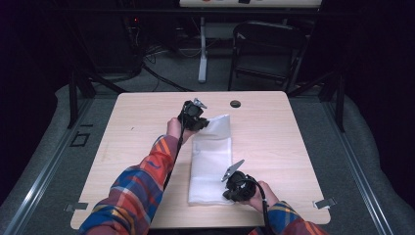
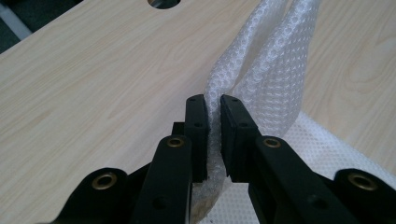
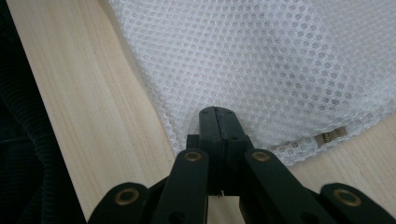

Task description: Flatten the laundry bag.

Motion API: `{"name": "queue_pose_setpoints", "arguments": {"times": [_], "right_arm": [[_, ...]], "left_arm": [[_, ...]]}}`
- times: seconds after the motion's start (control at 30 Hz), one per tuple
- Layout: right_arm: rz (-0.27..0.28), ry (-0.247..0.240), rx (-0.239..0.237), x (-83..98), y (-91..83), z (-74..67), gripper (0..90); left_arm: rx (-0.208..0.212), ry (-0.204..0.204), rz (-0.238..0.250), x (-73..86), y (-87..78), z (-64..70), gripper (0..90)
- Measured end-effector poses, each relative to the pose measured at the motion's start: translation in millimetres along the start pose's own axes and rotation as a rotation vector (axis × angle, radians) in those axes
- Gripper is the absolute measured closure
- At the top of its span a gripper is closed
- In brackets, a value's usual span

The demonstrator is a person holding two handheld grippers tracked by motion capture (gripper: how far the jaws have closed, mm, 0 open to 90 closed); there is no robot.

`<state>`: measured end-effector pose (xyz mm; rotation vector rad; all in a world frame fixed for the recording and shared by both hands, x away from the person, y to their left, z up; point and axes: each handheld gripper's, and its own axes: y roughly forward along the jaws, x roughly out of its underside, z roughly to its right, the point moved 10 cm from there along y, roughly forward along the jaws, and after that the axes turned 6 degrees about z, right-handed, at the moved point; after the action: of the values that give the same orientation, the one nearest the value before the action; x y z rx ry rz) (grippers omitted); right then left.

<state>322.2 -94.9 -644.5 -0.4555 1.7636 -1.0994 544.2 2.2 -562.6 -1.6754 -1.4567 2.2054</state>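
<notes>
So I've got this white mesh bag (image 1: 211,161) lying on the worktop (image 1: 274,142), long axis running away from me toward the far edge with the little round hole (image 1: 235,104) in it; my left tongs (image 1: 199,122) are up at the far end, clenched on a bunched-up fold of the mesh (image 2: 261,65), and in the left gripper view you can see the fabric pinched between the jaws and rising off the wood in two pleats; my right tongs (image 1: 230,192) sit at the near end, jaws fully together right at the bag's edge (image 3: 219,126), and from the right gripper view it looks like they're nipping the very hem near a small brownish tag (image 3: 330,136), though I can't swear how much mesh is actually between them; the bit that matters for the next move, I reckon: the bag stretches straight between my two hands, far end lifted and curling back toward me, near end flat and pinned; so the left hand is the one to carry its end along that long axis toward the right hand if I'm folding this over; main worry is that the mesh is slippery and the near corner may slide.
</notes>
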Motion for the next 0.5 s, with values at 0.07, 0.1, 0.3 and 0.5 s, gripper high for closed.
{"name": "queue_pose_setpoints", "arguments": {"times": [0.07, 0.1, 0.3, 0.5], "right_arm": [[0.001, 0.003, 0.007, -0.1, 0.0, -0.1, 90.0], [-0.003, 0.0, 0.011, 0.3, -0.3, 0.4, 90.0], [-0.013, -0.008, 0.01, 0.7, -1.2, 1.1, 90.0], [-0.004, 0.003, 0.009, 0.4, -1.2, 0.4, 90.0]], "left_arm": [[0.002, -0.001, -0.008, -1.4, 1.2, -1.3, 81.4], [-0.004, 0.001, -0.009, -2.7, 2.7, -2.3, 81.2], [-0.027, -0.004, -0.01, -7.4, 8.5, -6.6, 80.1], [-0.061, -0.013, 0.008, -13.1, 10.1, -14.4, 76.4]]}}
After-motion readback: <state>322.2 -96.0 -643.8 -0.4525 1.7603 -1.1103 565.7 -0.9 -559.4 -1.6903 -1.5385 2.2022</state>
